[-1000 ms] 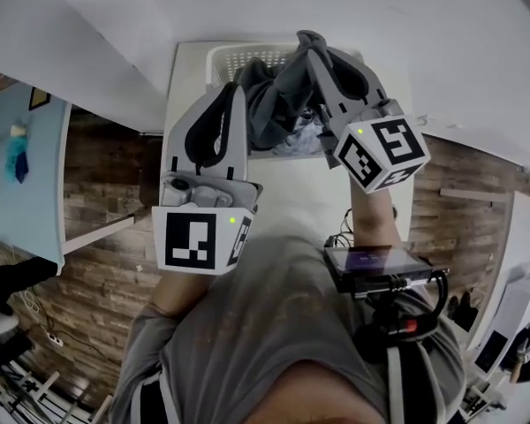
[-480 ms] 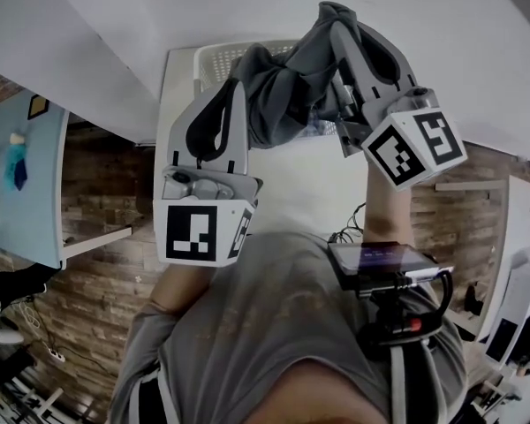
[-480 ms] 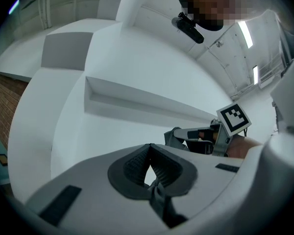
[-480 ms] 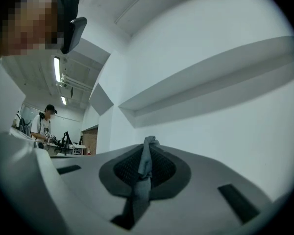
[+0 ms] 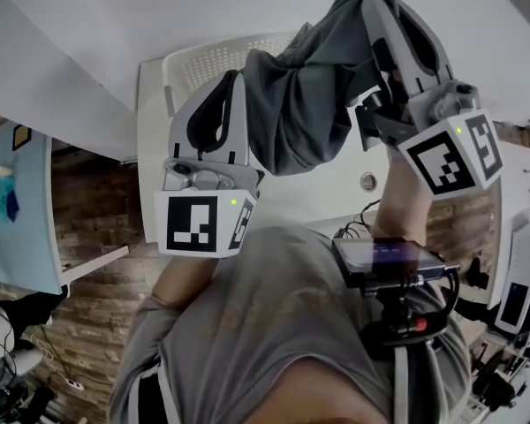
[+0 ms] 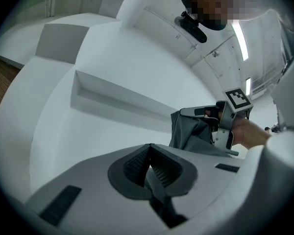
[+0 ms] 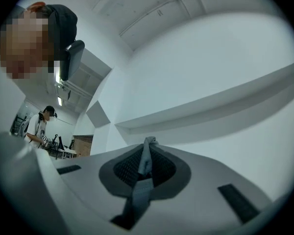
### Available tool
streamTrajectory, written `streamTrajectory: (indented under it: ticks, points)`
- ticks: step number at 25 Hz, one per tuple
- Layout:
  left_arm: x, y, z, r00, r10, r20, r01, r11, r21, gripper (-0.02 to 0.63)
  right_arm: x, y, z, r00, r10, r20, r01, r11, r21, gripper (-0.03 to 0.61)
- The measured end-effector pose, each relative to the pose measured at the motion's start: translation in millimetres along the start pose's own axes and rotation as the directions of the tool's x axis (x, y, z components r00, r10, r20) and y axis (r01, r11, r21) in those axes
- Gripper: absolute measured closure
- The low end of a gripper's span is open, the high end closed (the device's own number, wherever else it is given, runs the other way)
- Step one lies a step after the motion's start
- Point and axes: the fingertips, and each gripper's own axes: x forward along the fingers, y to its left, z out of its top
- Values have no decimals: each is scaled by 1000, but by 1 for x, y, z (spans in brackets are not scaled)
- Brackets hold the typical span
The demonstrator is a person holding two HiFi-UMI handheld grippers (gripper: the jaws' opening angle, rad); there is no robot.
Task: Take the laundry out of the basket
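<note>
Dark grey garment (image 5: 305,104), crumpled, hangs in mid-air, sagging between two pinched ends. White perforated basket (image 5: 203,60) sits upright on the bench (image 5: 150,140) behind it.

No legible text, brand or number is found. Only black-and-white square patterns are printed on the left marker cube (image 5: 194,223) and the right marker cube (image 5: 450,153); no characters.
</note>
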Motion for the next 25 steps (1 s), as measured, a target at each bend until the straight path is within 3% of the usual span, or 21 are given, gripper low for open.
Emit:
streamTrajectory:
  ticks: [3, 6, 11, 17, 25]
  points:
    - [7, -29, 14, 998, -53, 18, 54, 998, -16, 606, -32, -7, 43, 998, -37, 46, 39, 999, -38, 557]
    - [18, -45, 13, 995, -100, 27, 100, 995, -27, 606, -55, -18, 62, 995, -75, 72, 80, 995, -61, 557]
    - [36, -65, -4, 984, -175, 26, 176, 983, -56, 606, -85, -40, 65, 984, -156, 84, 163, 983, -83, 557]
    - [56, -101, -16, 956, -291, 20, 292, 952, -90, 606, -124, -63, 71, 957, -275, 90, 284, 952, -114, 557]
    - [74, -121, -29, 931, -366, -5, 364, 925, -108, 606, -146, -80, 59, 937, -342, 76, 349, 929, -126, 557]
